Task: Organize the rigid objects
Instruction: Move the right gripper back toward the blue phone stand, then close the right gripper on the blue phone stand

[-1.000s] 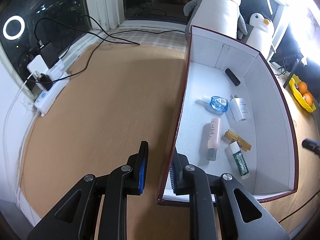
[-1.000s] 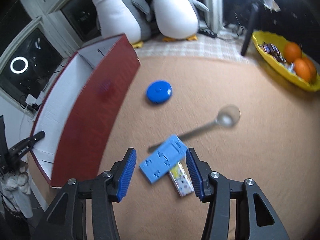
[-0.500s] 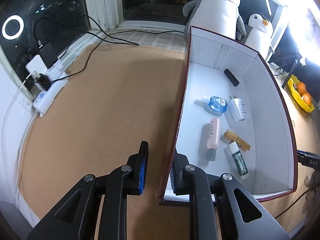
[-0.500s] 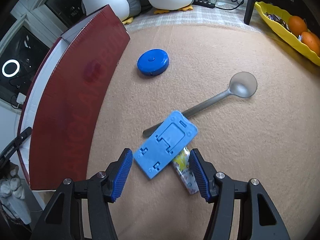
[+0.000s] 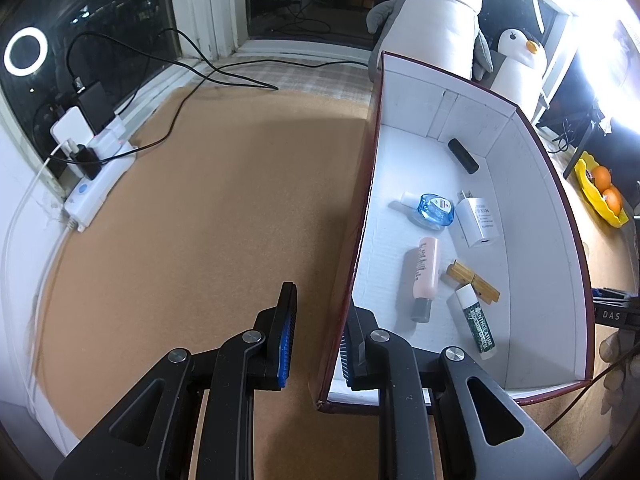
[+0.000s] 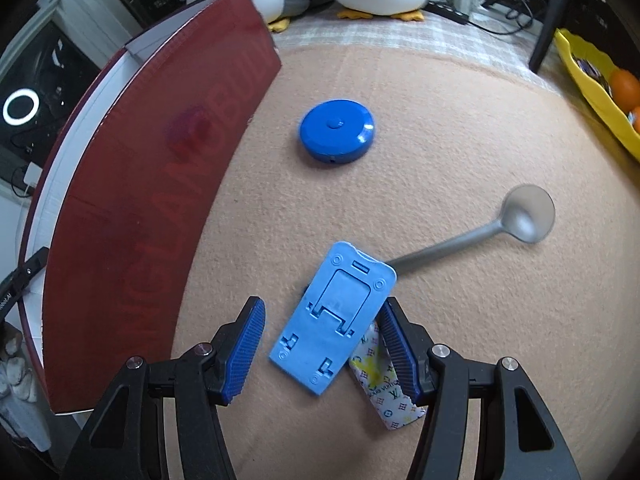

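Note:
A light-blue phone stand (image 6: 332,316) lies flat on the tan mat, resting across a grey spoon's (image 6: 524,216) handle and a patterned pack (image 6: 384,392). My right gripper (image 6: 320,350) hangs over it, open, one finger on each side of the stand. A round blue tape measure (image 6: 336,132) lies farther back. The dark-red box (image 6: 160,184) stands to the left. My left gripper (image 5: 316,340) straddles the box's near wall (image 5: 356,240) with narrow jaws, shut on it. Inside the box lie a pink tube (image 5: 424,272), a white charger (image 5: 478,222), a lip balm (image 5: 476,326) and other small items.
Two plush penguins (image 5: 436,24) stand behind the box. A yellow bowl with oranges (image 6: 600,92) sits at the far right by a black pole (image 6: 546,36). A power strip (image 5: 100,184) with cables lies along the left window. A hand (image 5: 618,364) shows past the box's right wall.
My right gripper has come down and closer to the blue stand, its jaws have widened, and the stand now lies between the fingers. The left gripper and box have not moved.

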